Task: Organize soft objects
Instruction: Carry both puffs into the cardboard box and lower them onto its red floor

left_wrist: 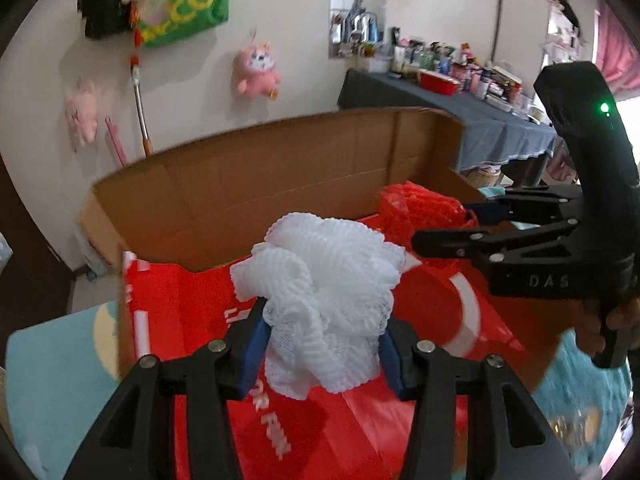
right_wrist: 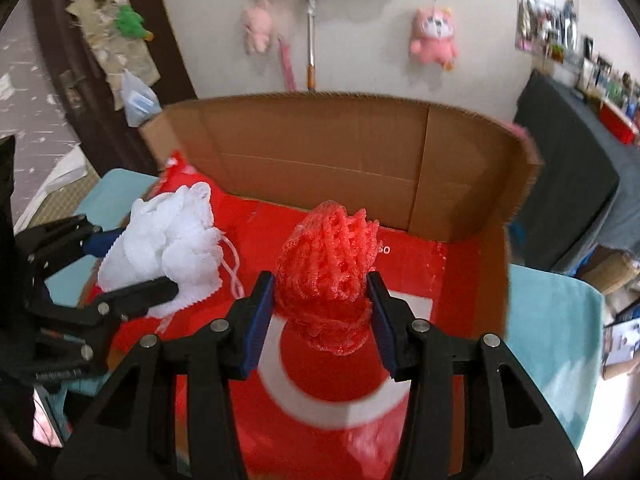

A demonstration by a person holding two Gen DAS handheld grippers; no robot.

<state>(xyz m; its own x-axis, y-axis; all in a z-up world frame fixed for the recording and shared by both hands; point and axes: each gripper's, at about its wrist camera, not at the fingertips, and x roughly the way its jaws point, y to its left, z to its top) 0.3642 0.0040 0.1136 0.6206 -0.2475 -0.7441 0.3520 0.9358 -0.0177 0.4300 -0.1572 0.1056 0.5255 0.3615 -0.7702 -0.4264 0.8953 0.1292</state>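
Both jaws clenched: my left gripper (left_wrist: 322,344) grasps the white mesh bath pouf (left_wrist: 320,300), my right gripper (right_wrist: 320,320) the red mesh pouf (right_wrist: 330,268). Both hang over the red-lined brown cardboard box (right_wrist: 320,152), floor directly beneath, so I'd drop straight down.

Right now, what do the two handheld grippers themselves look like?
Both the left gripper and the right gripper are matte black linkage frames with silver rivets and blue finger pads. The right one's handle shows a green light and faint "DAS" lettering.

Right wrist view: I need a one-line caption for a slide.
Right gripper holds a red mesh pouf over the red-lined cardboard box; left gripper holds a white pouf alongside.
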